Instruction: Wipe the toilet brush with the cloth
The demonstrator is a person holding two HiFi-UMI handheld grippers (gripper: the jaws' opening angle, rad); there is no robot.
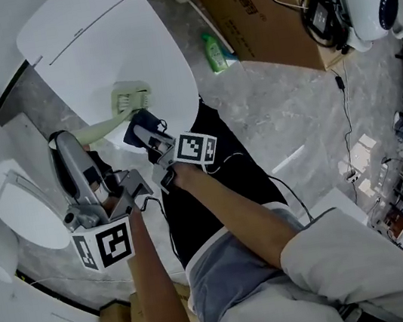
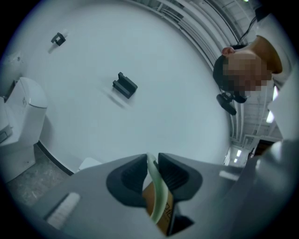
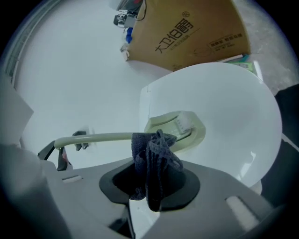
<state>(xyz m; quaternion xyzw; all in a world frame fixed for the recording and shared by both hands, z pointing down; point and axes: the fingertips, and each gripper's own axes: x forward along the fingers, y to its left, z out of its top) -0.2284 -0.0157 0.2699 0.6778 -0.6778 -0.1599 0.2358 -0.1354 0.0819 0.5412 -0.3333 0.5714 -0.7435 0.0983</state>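
Observation:
The pale green toilet brush (image 1: 129, 101) lies out over the white toilet lid (image 1: 114, 49), its flat head (image 3: 180, 128) furthest from me. My left gripper (image 1: 118, 189) is shut on the end of the brush handle (image 2: 156, 191), which shows as a thin green strip between the jaws. My right gripper (image 1: 155, 147) is shut on a dark blue cloth (image 3: 152, 161). The cloth (image 1: 141, 128) is wrapped over the handle (image 3: 98, 137) just short of the head.
A brown cardboard box (image 1: 251, 3) stands beyond the toilet with a green bottle (image 1: 215, 52) beside it. A white toilet tank (image 1: 5, 197) is at the left. Cables (image 1: 348, 132) cross the grey marble floor (image 1: 268, 99) at right. A person's head (image 2: 243, 70) shows above the left gripper.

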